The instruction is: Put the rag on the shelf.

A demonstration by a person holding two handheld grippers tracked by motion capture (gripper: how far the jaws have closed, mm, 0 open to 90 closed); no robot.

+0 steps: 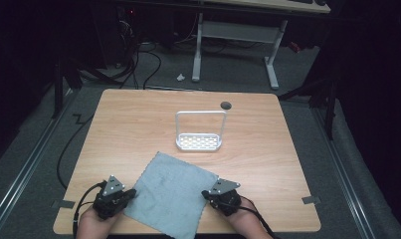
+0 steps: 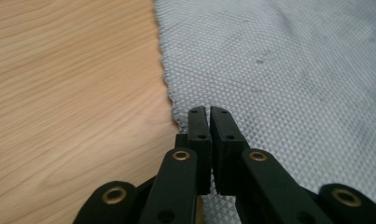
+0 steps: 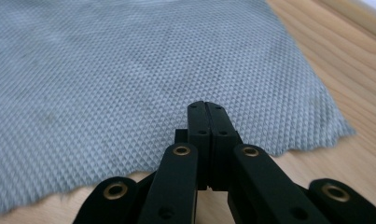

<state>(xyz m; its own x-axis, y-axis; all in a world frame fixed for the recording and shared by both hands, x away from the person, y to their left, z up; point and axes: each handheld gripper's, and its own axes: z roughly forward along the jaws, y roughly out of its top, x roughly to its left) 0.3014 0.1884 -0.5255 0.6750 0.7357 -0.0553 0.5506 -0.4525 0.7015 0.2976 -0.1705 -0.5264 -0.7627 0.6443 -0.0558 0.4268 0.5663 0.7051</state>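
Observation:
A grey textured cloth (image 1: 170,191) lies flat near the table's front edge, turned like a diamond. My left gripper (image 1: 133,192) sits low at the cloth's left corner. In the left gripper view its jaws stand together with only a hairline slit, and the left gripper's tips (image 2: 209,109) rest over the cloth (image 2: 279,70) just inside its zigzag edge. My right gripper (image 1: 206,193) is at the cloth's right corner. Its tips (image 3: 207,104) are pressed tight over the cloth (image 3: 129,70). No bunched fabric shows between either pair of jaws.
A white wire rack (image 1: 200,131) with a perforated base stands upright behind the cloth at mid-table. A round cable hole (image 1: 226,105) sits near the far edge. Bare wood (image 2: 69,93) lies left of the cloth. Beyond the table are a desk frame and cables on the floor.

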